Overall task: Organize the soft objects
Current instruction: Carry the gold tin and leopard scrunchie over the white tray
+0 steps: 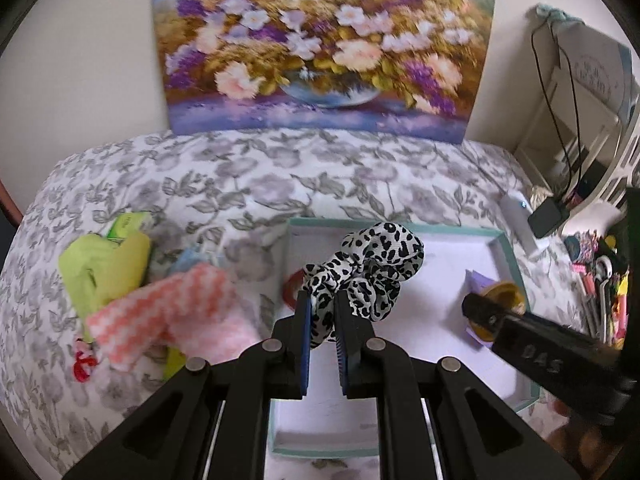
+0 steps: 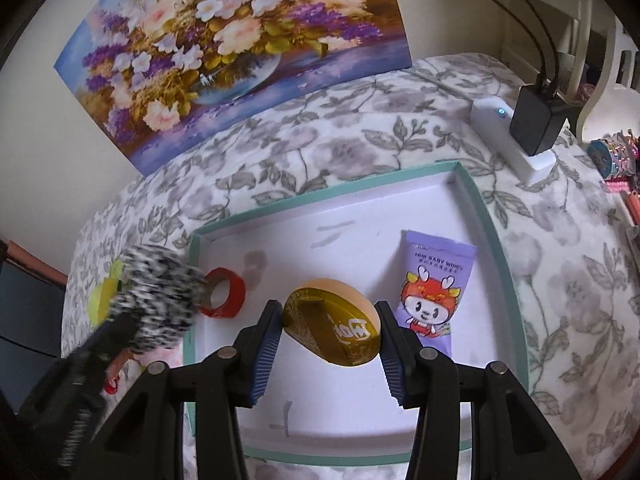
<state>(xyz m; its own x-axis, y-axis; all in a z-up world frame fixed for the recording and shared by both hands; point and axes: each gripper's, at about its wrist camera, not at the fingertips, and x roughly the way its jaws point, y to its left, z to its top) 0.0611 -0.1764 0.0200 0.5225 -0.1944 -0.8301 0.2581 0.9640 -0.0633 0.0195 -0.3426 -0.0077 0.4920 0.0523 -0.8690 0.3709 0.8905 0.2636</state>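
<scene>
Your left gripper [image 1: 323,312] pinches the scrunchie [image 1: 372,268] and your right gripper [image 2: 328,326] clamps the gold puff [image 2: 332,330], both above the tray [image 2: 492,240] for sorting.

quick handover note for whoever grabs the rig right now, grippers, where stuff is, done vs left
Left hand-held gripper: shut on the leopard-print scrunchie, held over the teal-rimmed tray.
Right hand-held gripper: shut on the gold-capped round object, over the same tray.
In the tray: red ring, purple baby wipes pack.
Left to do: release both held items, then the pile beside the tray, pink checked cloth, green cloth and the rest.
</scene>
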